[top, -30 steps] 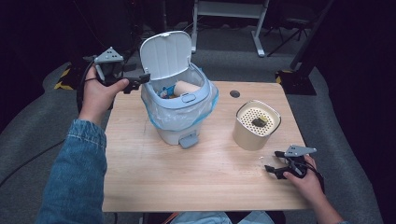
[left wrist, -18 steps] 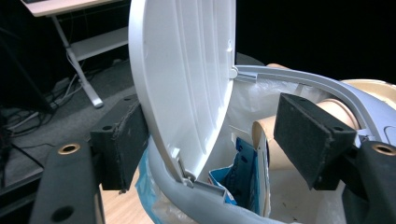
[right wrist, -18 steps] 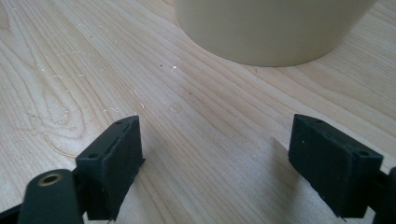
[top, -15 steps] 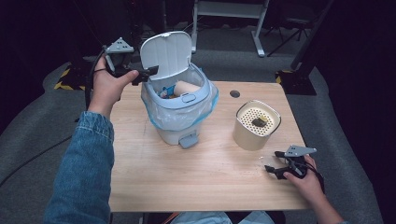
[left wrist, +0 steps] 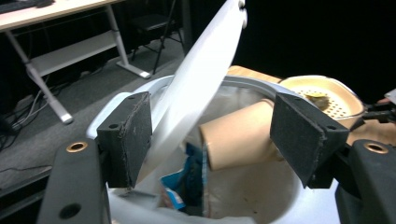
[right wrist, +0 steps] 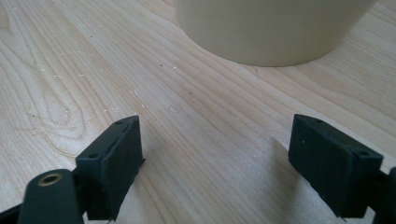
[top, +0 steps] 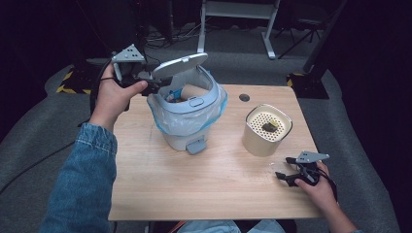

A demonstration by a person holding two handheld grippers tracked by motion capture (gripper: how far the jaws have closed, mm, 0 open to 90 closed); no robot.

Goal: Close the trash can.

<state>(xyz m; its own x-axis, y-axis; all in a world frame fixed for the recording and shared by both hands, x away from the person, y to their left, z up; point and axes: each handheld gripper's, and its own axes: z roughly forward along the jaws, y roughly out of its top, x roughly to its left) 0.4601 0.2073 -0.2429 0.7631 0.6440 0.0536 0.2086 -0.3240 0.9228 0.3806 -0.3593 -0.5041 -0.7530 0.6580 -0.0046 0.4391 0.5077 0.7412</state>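
Two containers stand on the wooden table: a small white bin lined with a clear bag toward the far left, and a cream canister with a perforated top to its right. Inside the bin lie a tan paper cup on its side and a blue-and-white wrapper. A small dark, yellowish scrap rests on the canister's perforated top. The bin's lid is tilted, partly lowered over the opening.

The left gripper is held at the bin's far-left rim, the hand wrapped around its handle and a denim sleeve reaching in from the near left. In the left gripper view its jaws stand released and wide apart, the lid's edge passing just beside one pad. The right gripper rests low on the table at the near right, near the canister, jaws spread and grasping nothing.

Grey carpet surrounds the table, with a white desk frame and cables in the dark far background.
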